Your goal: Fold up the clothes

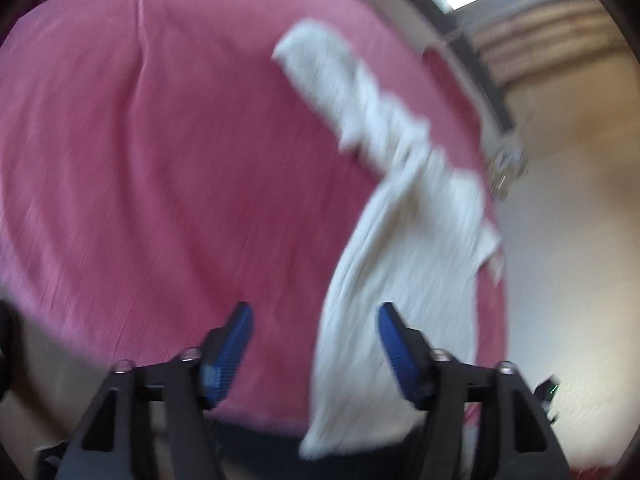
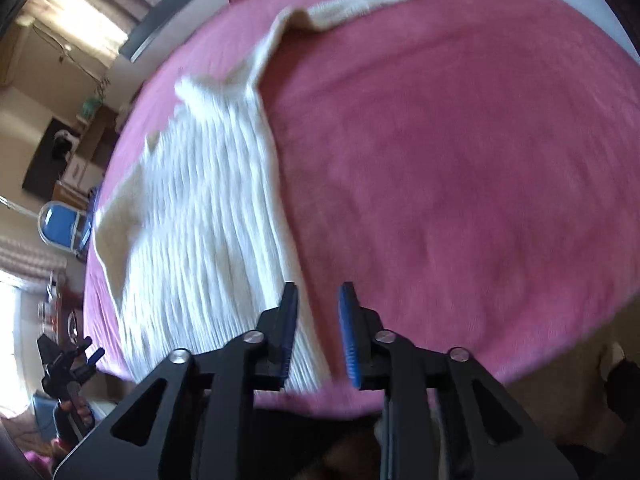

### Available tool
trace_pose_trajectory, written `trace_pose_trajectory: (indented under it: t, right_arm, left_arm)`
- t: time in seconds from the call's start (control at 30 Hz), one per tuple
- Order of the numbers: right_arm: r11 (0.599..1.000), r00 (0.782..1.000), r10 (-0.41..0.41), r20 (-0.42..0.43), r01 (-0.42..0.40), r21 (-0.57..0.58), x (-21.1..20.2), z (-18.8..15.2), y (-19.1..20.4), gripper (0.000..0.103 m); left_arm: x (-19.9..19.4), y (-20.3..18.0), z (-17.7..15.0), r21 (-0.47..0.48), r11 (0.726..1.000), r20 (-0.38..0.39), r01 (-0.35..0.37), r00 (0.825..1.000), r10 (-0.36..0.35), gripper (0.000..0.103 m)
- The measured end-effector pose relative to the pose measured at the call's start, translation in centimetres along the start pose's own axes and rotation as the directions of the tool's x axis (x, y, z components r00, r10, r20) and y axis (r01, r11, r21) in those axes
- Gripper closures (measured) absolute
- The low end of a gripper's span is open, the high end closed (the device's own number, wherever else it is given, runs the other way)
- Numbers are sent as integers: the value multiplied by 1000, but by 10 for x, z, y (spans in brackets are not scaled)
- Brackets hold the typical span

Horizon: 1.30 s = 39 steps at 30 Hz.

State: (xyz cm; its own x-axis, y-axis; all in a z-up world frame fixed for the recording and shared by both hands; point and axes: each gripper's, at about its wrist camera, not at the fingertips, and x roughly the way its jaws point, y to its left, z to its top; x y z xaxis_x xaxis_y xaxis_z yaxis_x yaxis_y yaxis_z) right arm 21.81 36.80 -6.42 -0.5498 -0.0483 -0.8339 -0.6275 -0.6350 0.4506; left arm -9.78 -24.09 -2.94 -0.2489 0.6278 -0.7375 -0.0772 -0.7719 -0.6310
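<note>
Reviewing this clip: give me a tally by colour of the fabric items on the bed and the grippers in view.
White ribbed knit garment: 1
Pink bed cover: 1
Black grippers with blue finger pads, left gripper and right gripper: 2
Total: 4

White garment (image 1: 404,248) motion-blurred, hem hidden
</note>
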Motion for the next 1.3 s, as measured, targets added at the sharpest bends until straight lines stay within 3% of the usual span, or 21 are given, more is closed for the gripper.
trace_pose_trajectory:
  t: [0.03, 0.07, 0.1, 0.3, 0.4, 0.53, 0.7, 0.73, 0.87, 0.97, 1.1, 1.2, 1.3]
  right_arm:
    - [1000, 1000, 10, 24, -10, -4, 5, 19, 5, 62]
    - [1000, 999, 18, 34, -17, -11, 12, 33, 11, 50]
    - [1000, 999, 25, 43, -25, -19, 19, 48, 17, 46]
    - [997, 993, 67, 93, -63, -47, 67, 135, 42, 46]
    - [978, 977, 150, 150, -168, 121, 91, 167, 11, 45]
    - [892, 940, 239, 244, -312, 327, 123, 209, -30, 35]
    - [695, 871, 308, 383, -481, 534, 164, 263, -82, 30]
    - [684, 855, 333, 397, -509, 522, 167, 265, -80, 30]
    - [635, 786, 427, 448, -613, 470, 178, 274, -74, 30]
    - [683, 828, 372, 419, -550, 481, 187, 280, -62, 30]
    - [706, 894, 254, 369, -432, 561, 187, 287, -46, 30]
    - [685, 917, 219, 333, -387, 617, 188, 282, -27, 30]
    - [633, 901, 197, 387, -418, 651, 200, 283, -32, 33]
  left_arm:
    - [8, -2, 13, -5, 1000, 13, 1, 1000, 0, 17]
    - [17, -4, 27, -9, 1000, 27, 1, 1000, -1, 17]
    - [25, -6, 40, -14, 1000, 40, 2, 999, -1, 16]
    - [75, -17, 118, -45, 999, 118, 7, 993, -1, 16]
    - [83, -9, 142, -100, 995, 142, 25, 990, -11, 16]
    - [92, -2, 156, -108, 992, 166, 67, 985, -49, 16]
    - [107, 12, 162, -119, 990, 165, 75, 985, -55, 13]
    - [108, 12, 160, -120, 988, 178, 99, 981, -76, 3]
    - [104, 8, 152, -114, 985, 241, 129, 965, -99, 0]
    - [100, 7, 143, -121, 979, 279, 163, 952, -124, 0]
    - [95, 7, 129, -120, 982, 287, 143, 952, -104, 0]
    - [92, 8, 118, -117, 985, 286, 128, 954, -90, 0]
    - [93, 7, 114, -121, 986, 261, 118, 962, -83, 0]
